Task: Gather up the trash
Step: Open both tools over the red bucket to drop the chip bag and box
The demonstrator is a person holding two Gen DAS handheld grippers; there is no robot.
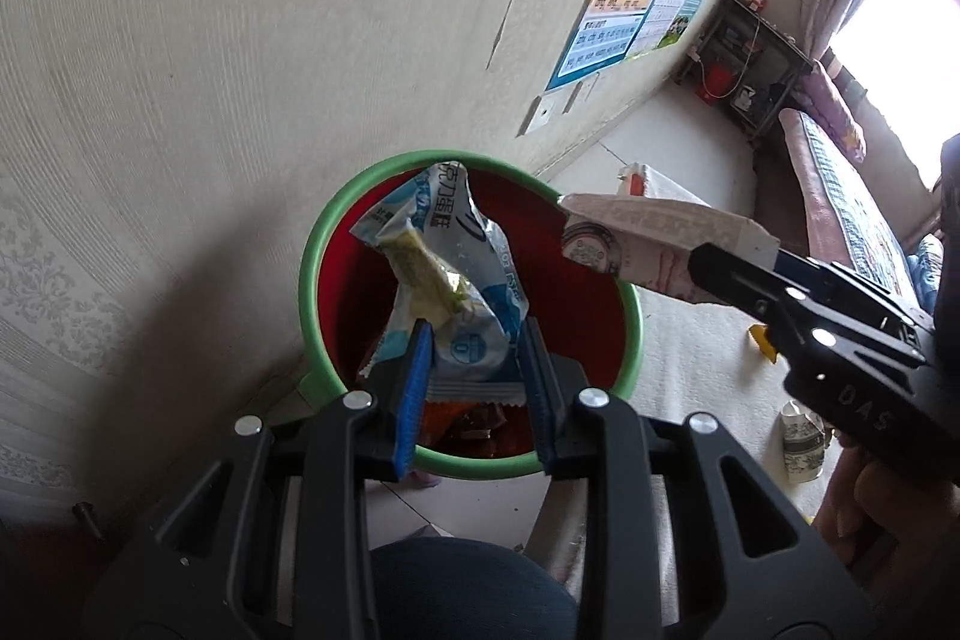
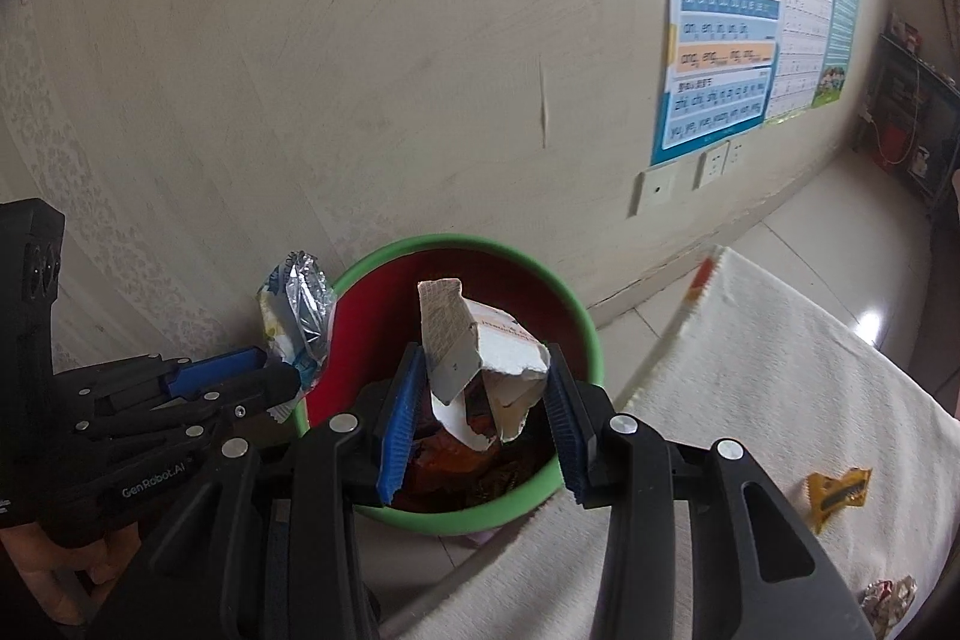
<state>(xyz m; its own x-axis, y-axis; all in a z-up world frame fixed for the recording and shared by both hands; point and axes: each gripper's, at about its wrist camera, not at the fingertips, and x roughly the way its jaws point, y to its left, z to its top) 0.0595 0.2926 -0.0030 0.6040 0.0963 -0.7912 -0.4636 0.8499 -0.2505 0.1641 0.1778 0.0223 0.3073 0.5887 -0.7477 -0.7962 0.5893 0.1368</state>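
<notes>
We've got both loads over the red bin [image 1: 468, 274]: left hand-held gripper [image 1: 477, 370] pinches a light, slippery snack wrapper [image 1: 444, 274] low, right hand-held gripper [image 2: 480, 400] clamps a crushable torn carton [image 2: 480, 364] mid-body.

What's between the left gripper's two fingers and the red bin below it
A crumpled blue-and-white snack wrapper, pinched in the left gripper, hangs above the bin mouth. The left wrist view shows it best.

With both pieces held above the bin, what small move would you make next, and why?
Probably open the left tool: its blue-and-white wrapper already hangs over the green-rimmed bin's mouth. The right tool holds its torn carton there too.
</notes>
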